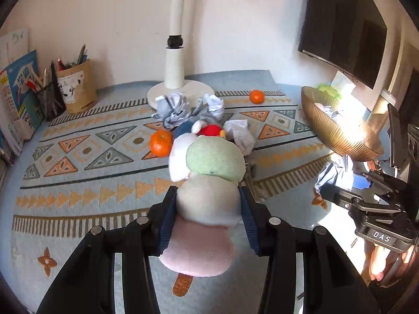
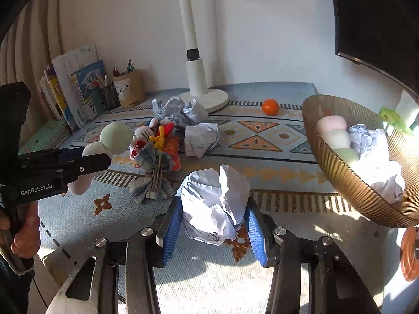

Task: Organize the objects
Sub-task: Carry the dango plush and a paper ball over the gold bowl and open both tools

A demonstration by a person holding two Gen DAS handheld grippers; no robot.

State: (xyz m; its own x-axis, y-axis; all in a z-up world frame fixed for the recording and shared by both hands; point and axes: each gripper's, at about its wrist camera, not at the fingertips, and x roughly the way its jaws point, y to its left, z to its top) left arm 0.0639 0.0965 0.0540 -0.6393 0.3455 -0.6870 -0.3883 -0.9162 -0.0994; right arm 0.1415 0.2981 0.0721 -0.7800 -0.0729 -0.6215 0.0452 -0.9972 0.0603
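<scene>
Plush dango toy is pinched in the left gripper, paper ball in the right gripper, both above the cloth. Next, I think: carry both to the bowl.

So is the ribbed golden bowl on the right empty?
Not empty: the ribbed golden bowl holds a pastel plush dumpling skewer and crumpled white paper.

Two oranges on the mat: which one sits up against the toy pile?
The nearer orange, touching the plush toys mid-mat. The other orange lies alone at the far edge, right of the lamp base.
</scene>
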